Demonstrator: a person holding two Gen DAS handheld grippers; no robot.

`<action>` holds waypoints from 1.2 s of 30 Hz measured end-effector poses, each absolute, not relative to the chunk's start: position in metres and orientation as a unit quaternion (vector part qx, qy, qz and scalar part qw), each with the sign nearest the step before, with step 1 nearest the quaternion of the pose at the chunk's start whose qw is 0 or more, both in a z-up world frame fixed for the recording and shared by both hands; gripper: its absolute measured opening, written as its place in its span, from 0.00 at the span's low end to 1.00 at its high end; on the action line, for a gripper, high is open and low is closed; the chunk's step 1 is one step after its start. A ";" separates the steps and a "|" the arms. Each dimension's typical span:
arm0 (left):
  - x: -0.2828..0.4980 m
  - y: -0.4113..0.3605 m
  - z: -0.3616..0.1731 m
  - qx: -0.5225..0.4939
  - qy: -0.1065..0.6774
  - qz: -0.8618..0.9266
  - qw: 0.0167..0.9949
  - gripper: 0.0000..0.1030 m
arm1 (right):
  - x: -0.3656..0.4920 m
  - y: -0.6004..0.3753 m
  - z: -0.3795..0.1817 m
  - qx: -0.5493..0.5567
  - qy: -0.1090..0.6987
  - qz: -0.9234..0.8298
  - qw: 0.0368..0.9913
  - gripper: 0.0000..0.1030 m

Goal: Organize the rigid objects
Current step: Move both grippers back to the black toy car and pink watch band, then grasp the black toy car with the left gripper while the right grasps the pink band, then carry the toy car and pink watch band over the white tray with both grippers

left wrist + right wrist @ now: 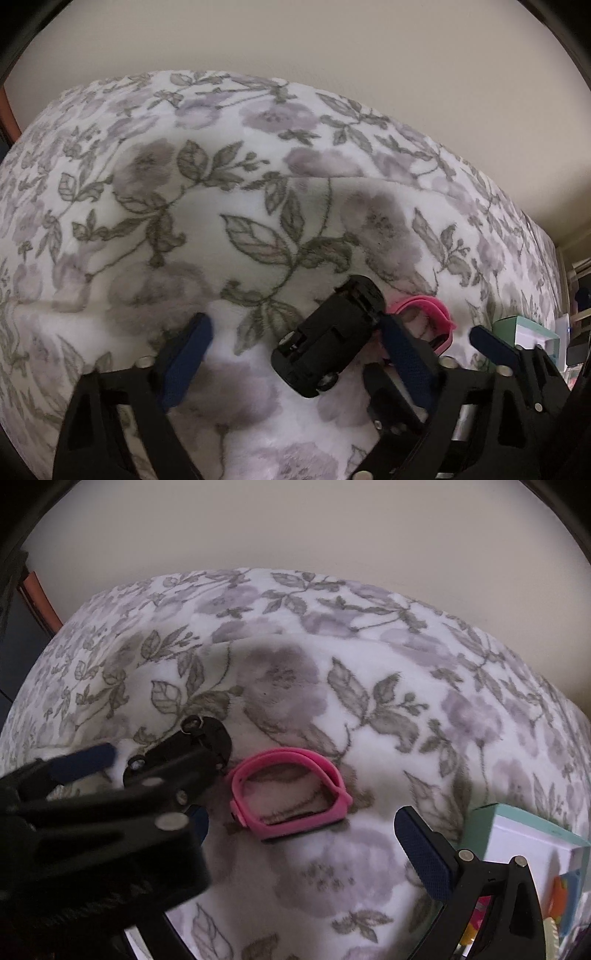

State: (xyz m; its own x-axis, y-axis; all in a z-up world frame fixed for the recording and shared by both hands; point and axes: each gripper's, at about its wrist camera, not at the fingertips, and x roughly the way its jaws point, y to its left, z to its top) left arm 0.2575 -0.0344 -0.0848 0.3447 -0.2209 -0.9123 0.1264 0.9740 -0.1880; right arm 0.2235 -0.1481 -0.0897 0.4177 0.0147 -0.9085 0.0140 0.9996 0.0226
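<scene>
We're lowering the left gripper [295, 354], jaws wide, around the black toy car [328, 339] mid floral fleece blanket [258, 184]; right gripper [306, 830], also wide, brackets the pink silicone wristband [291, 794]. Soft fleece risks the car rolling away.

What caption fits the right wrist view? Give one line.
Pink wristband lies on floral blanket between open right gripper fingers.

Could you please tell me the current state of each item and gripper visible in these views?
black toy car: lying on the blanket, between the left gripper's fingers, not pinched.
pink wristband: closed loop, lying flat on the blanket, untouched.
left gripper: open around the car.
right gripper: open, above the wristband.
floral blanket: spread out, slightly wrinkled.
white and teal box: at the right edge, partly hidden.
</scene>
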 end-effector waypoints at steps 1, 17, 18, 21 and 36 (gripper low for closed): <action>0.258 -0.035 -0.087 -0.043 0.565 -0.105 0.817 0.82 | 0.225 -0.149 -0.091 0.017 0.539 0.001 0.842 0.96; 0.253 -0.034 -0.085 -0.038 0.553 -0.099 0.826 0.29 | 0.222 -0.149 -0.090 0.011 0.540 -0.002 0.842 0.67; 0.251 -0.034 -0.084 -0.038 0.552 -0.100 0.827 0.29 | 0.220 -0.150 -0.089 0.011 0.540 -0.004 0.842 0.67; 0.247 -0.032 -0.083 -0.042 0.556 -0.101 0.824 0.28 | 0.213 -0.152 -0.087 0.013 0.542 -0.008 0.840 0.67; 0.190 -0.033 -0.006 -0.055 0.536 -0.106 0.835 0.27 | 0.134 -0.169 -0.004 0.041 0.509 -0.025 0.859 0.67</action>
State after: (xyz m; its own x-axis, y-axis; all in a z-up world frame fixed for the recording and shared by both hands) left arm 0.1897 -0.0333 -0.0064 0.4019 -0.2362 -0.8847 0.1191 0.9714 -0.2053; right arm 0.1344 -0.1692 -0.0041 0.4808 -0.0007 -0.8769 0.0838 0.9955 0.0451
